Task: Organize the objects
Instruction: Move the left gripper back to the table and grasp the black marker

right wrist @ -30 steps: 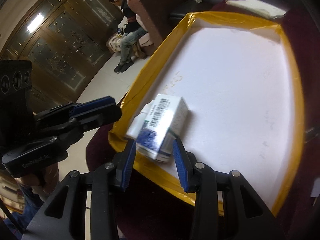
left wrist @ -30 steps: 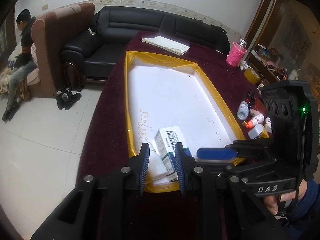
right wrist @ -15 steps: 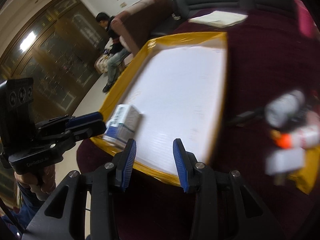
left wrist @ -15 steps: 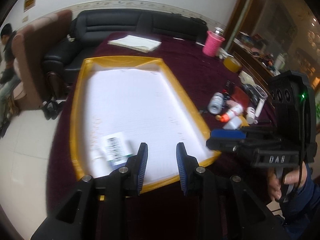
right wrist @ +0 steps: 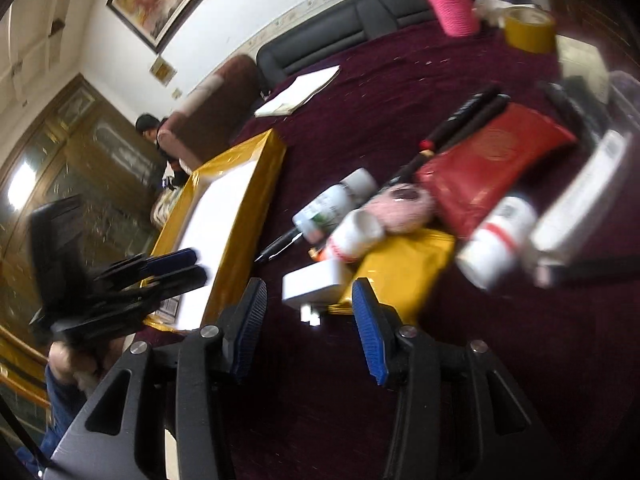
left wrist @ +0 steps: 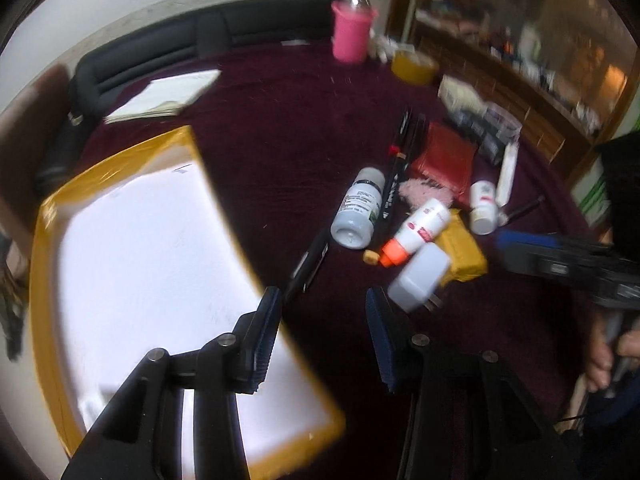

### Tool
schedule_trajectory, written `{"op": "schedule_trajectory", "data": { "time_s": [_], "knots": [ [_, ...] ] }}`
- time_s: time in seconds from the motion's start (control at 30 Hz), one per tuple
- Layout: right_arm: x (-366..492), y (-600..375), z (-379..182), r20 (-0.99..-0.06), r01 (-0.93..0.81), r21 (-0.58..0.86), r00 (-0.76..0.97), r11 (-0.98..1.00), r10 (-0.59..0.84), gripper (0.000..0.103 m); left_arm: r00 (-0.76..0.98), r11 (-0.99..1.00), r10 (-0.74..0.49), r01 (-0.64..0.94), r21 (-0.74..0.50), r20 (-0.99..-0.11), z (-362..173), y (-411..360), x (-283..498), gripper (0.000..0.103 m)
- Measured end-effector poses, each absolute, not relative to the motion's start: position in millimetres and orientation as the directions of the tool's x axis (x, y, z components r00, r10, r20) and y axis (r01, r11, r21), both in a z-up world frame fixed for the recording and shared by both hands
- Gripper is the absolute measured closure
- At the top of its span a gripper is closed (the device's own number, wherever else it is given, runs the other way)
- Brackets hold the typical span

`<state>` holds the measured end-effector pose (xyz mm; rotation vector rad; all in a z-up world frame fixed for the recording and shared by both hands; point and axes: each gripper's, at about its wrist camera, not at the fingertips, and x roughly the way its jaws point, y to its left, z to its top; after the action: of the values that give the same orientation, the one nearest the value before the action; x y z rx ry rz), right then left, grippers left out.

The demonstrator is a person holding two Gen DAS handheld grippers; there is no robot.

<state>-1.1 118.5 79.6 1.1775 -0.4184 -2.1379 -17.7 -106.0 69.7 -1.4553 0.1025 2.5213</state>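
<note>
A white tray with a yellow rim (left wrist: 188,148) lies on the dark red tablecloth; a barcoded box (right wrist: 171,305) shows at its near corner, behind my left gripper. My left gripper (left wrist: 323,300) hangs over the cloth just right of the tray, jaws opening, nothing between them. My right gripper (right wrist: 310,300) is also opening and empty, just short of a white adapter (right wrist: 316,286) and a yellow packet (right wrist: 400,276). Beyond lie a green-labelled bottle (right wrist: 332,208), an orange-capped bottle (left wrist: 416,232), a red pouch (right wrist: 488,164) and black pens (left wrist: 400,168).
A pink cup (left wrist: 352,32) and a yellow tape roll (left wrist: 414,66) stand at the table's far side, with a paper pad (left wrist: 164,96) to the left. A loose pen (left wrist: 308,264) lies between tray and bottles. A sofa and a seated person (right wrist: 150,128) are behind.
Both grippers left the box in the tray's near corner and swung right towards the pile of bottles. Their jaws now stand wider apart.
</note>
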Motion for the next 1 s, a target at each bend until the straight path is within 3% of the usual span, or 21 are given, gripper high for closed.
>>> {"op": "schedule_trajectory", "data": {
  "time_s": [0.27,0.4,0.53,1.0],
  "knots": [
    [-2.8,153.1,82.3,-0.607,0.371,0.559,-0.426,-0.742,-0.671,0.06,-0.39,-0.965,0.038,-0.254,0.068,-0.92,30.2,-80.0,-59.9,0.07],
    [-8.4,171.9,83.9,-0.592,0.352,0.568,-0.452,-0.743,-0.667,0.06,-0.374,-0.964,0.02,-0.253,0.081,-0.927,22.2,-75.2,-65.1,0.091],
    [-15.5,186.3,84.1,-0.589,0.332,0.569,-0.474,-0.752,-0.654,0.06,-0.396,-0.955,-0.016,-0.267,0.132,-0.918,22.4,-58.2,-57.3,0.091],
    [-43.9,192.2,54.3,-0.654,0.194,0.611,-0.422,-0.767,-0.628,0.06,-0.393,-0.961,0.081,-0.275,0.033,-0.916,24.8,-40.1,-34.9,0.091]
  ]
}}
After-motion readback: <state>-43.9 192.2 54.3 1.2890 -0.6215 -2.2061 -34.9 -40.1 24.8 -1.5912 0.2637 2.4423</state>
